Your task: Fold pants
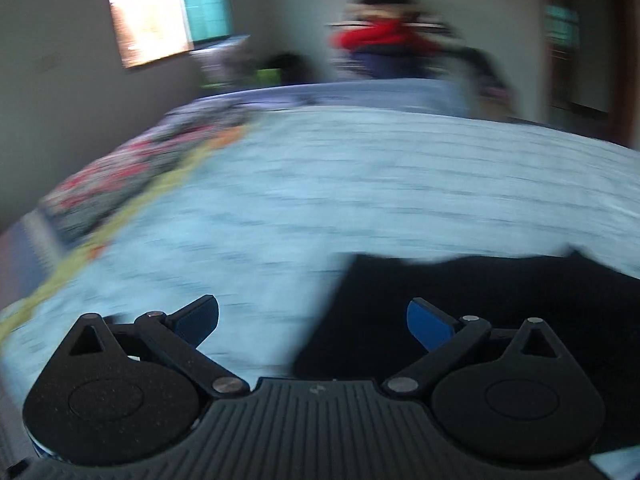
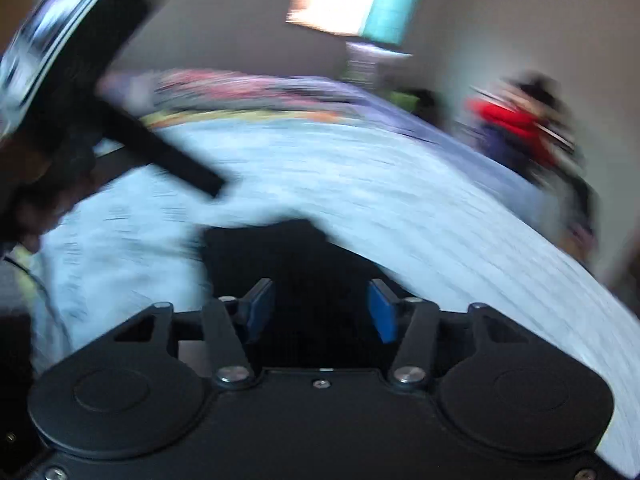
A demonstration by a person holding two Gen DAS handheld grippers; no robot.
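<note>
Both views are pretty smeared, so we can't make out much fine detail. In the left wrist view the far left edge of the bed [image 1: 360, 184] is a blur of red, grey and yellow pattern, and the window [image 1: 160, 12] at upper left is blown out. Our left gripper [image 1: 312, 320] has its tongs wide apart with nothing between them, tilted down over the pale blue cover. The black pants [image 1: 500, 300] lie at lower right, partly hidden behind the right-hand finger and cut off by the frame edge.

In the right wrist view a dark blurred shape [image 2: 132, 120] fills the upper left; we can't tell what it is. Our right gripper [image 2: 322, 308] has its tongs parted, pads not pressing on anything, with the pants [image 2: 304, 256] right in front of them at the frame's middle.
</note>
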